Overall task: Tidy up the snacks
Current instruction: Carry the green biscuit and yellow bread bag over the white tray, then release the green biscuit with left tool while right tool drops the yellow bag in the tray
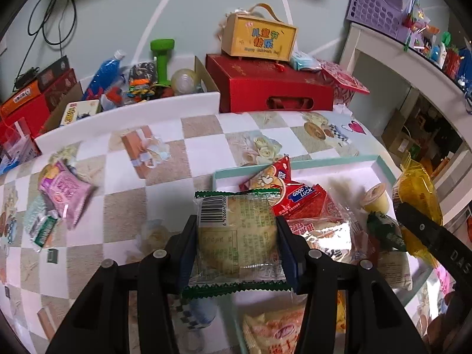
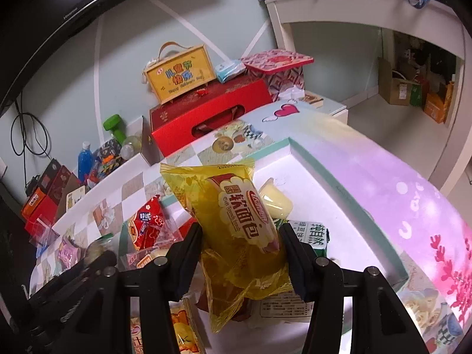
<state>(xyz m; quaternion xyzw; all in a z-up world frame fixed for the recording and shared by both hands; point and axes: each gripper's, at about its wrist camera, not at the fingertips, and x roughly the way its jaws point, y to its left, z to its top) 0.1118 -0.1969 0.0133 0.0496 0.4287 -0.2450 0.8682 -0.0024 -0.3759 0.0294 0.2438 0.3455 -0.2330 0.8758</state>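
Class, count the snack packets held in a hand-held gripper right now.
2. A clear green-edged packet in the left hand-held gripper; a yellow bread packet in the right hand-held gripper.

— What was the room like from where you stood?
— A pale grey-green wall (image 1: 124,14) ran behind the table, crossed by thin white lines, with black cables (image 1: 53,8) hanging on its left.
— And the furniture?
— A white shelf unit (image 2: 368,14) stood at the right, cardboard boxes (image 2: 404,88) stored underneath. The table wore a checked, flower-printed cloth (image 1: 165,183).
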